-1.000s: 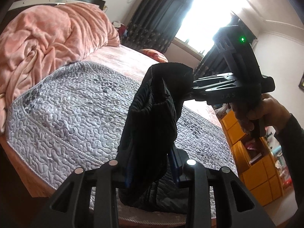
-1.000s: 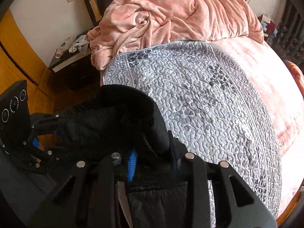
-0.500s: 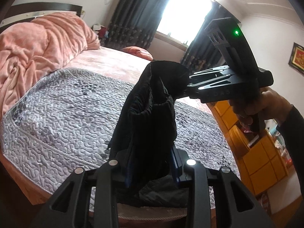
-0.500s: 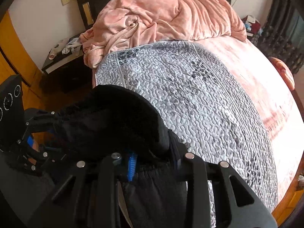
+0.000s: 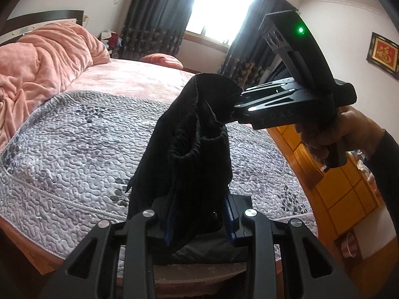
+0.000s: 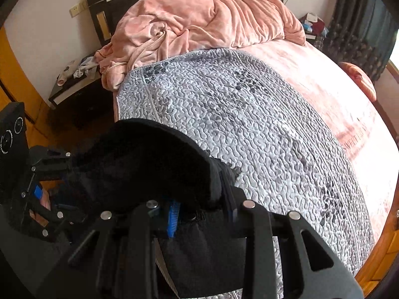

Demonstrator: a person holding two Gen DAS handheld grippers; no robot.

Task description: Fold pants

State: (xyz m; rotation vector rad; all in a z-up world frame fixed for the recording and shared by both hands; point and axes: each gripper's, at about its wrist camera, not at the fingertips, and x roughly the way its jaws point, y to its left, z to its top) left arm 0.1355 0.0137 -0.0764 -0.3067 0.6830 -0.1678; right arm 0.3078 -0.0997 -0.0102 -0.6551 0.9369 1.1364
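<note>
My left gripper (image 5: 197, 220) pinches the low end of the black knitted fabric pants (image 5: 189, 154); my right gripper (image 5: 233, 104), farther off and higher, is clamped on their upper end. The pants hang bunched in the air between the two, above the near edge of the grey quilted bed cover (image 5: 82, 154). Their long axis slopes up and away from my left claw. I judge this the lifting step; next I should spread the pants flat on the cover before creasing.
</note>
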